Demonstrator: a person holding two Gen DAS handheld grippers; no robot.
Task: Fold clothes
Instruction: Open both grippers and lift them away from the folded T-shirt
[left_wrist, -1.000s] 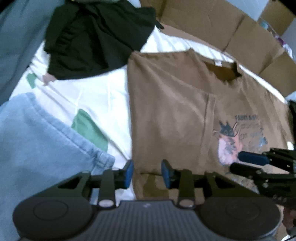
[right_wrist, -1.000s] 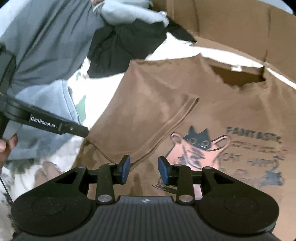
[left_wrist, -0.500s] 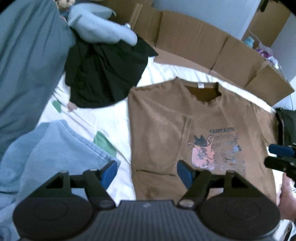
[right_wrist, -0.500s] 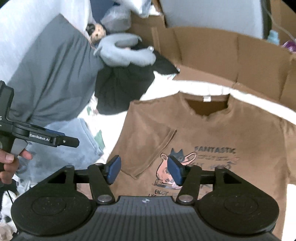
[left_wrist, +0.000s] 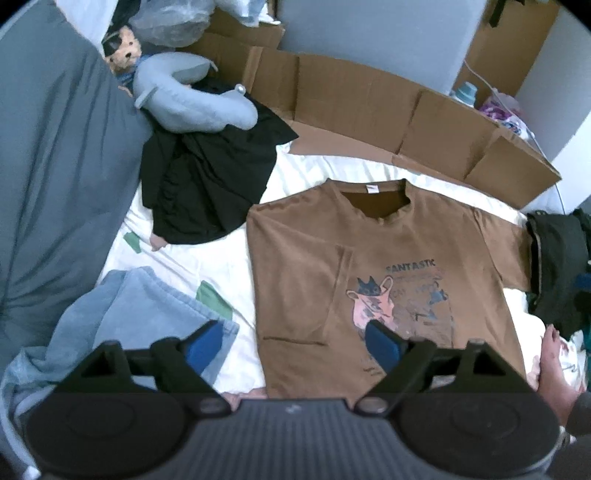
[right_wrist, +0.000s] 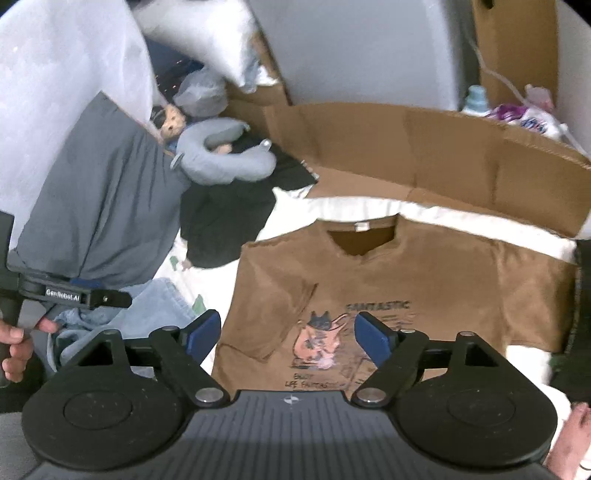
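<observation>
- Left tongs – spread wide, blue pads holding nothing, raised above the bed; brown T-shirt hem lies below them at 6 o'clock of the left wrist view.
- Right tongs – likewise wide apart and empty, raised over the shirt's lower front; the left tool shows at 9 o'clock of the right wrist view, gripped by a hand.
- Brown T-shirt lies flat, print side up, on the white bed sheet, collar pointing to 12 o'clock. Its left sleeve is folded in over the chest; the other sleeve lies spread out toward 3 o'clock, its end touching a dark garment.
- Light-blue garment bunched at 8 o'clock, just beside the shirt's edge, not touching it.
- Black garment crumpled at 11 o'clock, near the shirt's shoulder.
- Farther out – grey neck pillow on the black garment, a soft toy beside it.
- Flattened cardboard runs along the far edge of the bed, 12 to 2 o'clock.
</observation>
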